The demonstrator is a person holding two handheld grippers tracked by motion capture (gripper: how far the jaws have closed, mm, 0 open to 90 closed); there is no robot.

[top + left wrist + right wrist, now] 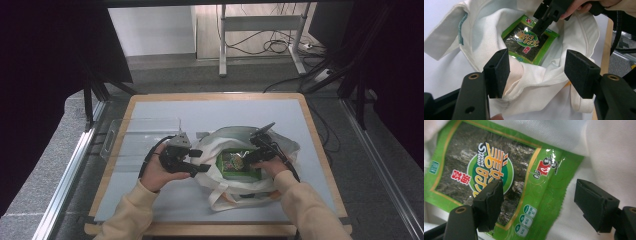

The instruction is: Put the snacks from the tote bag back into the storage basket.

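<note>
A white cloth tote bag lies open on the grey mat. Inside it lies a flat green seaweed packet. My left gripper is at the bag's left rim, jaws wide, with a fold of the bag's cloth between them. One pad touches the fold and the other stands clear of it. My right gripper reaches into the bag from the right. It is open just above the packet's edge, gripping nothing. Its black tip hovers over the packet in the left gripper view.
A clear plastic tray sits at the table's left edge. The wooden table rim frames the grey mat, which is bare behind the bag. Desk legs and cables are on the floor beyond.
</note>
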